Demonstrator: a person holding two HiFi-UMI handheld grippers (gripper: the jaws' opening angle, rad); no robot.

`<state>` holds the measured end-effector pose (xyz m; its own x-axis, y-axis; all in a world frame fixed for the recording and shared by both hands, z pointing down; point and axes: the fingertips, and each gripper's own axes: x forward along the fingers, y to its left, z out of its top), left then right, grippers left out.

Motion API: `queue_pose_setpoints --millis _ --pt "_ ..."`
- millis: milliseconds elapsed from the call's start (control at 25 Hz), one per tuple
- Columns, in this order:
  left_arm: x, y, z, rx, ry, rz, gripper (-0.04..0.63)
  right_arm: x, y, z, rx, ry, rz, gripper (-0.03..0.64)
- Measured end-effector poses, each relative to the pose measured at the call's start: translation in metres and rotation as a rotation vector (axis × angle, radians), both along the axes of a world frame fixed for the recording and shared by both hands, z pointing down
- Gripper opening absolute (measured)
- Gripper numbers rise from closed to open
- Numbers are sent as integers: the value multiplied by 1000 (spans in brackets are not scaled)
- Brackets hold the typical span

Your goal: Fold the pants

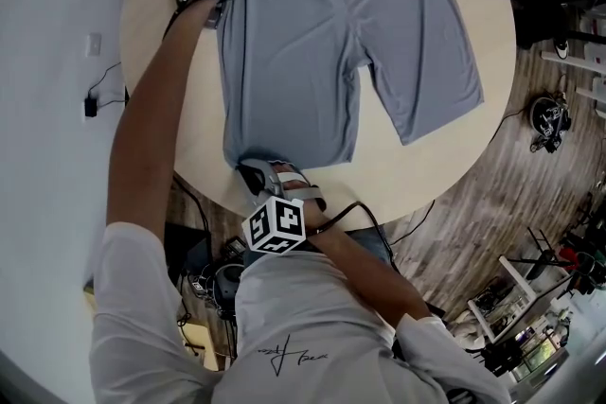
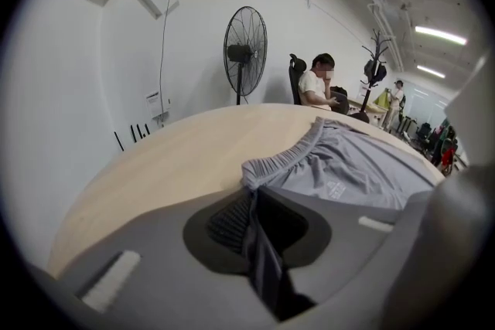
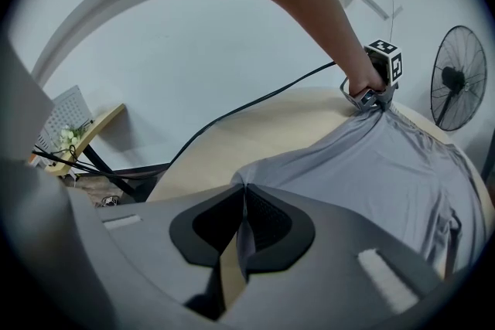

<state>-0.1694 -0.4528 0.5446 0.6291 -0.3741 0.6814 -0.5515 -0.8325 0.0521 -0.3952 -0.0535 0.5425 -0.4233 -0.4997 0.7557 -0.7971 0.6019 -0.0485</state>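
Head view: left hand-held gripper (image 1: 222, 14) clamps pants (image 1: 322, 43) waistband, right hand-held gripper (image 1: 256, 168) the hem.

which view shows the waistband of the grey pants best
The left gripper view: the gathered waistband runs close up just past the left tongs, shut on the pants at its corner. The head view shows most of it, but small, at the top. The right gripper view shows it only far off.

Even, bright light falls from ceiling strips (image 2: 441, 35) high beyond the table (image 2: 155, 166); my views bend fisheye, corners black, nearest parts blurred.
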Motion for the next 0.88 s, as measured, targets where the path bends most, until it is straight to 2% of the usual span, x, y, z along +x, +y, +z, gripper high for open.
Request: queue_pose_setpoints --millis 280,640,880 --pt "1 -2 -6 -13 -3 -30 77 15 5 -34 68 -74 34 3" --pt "11 -7 -26 -20 -39 -71 77 62 23 -75 127 -150 96 3" --pt "15 -11 -38 -48 -19 -130 77 89 30 -105 180 -209 111 3"
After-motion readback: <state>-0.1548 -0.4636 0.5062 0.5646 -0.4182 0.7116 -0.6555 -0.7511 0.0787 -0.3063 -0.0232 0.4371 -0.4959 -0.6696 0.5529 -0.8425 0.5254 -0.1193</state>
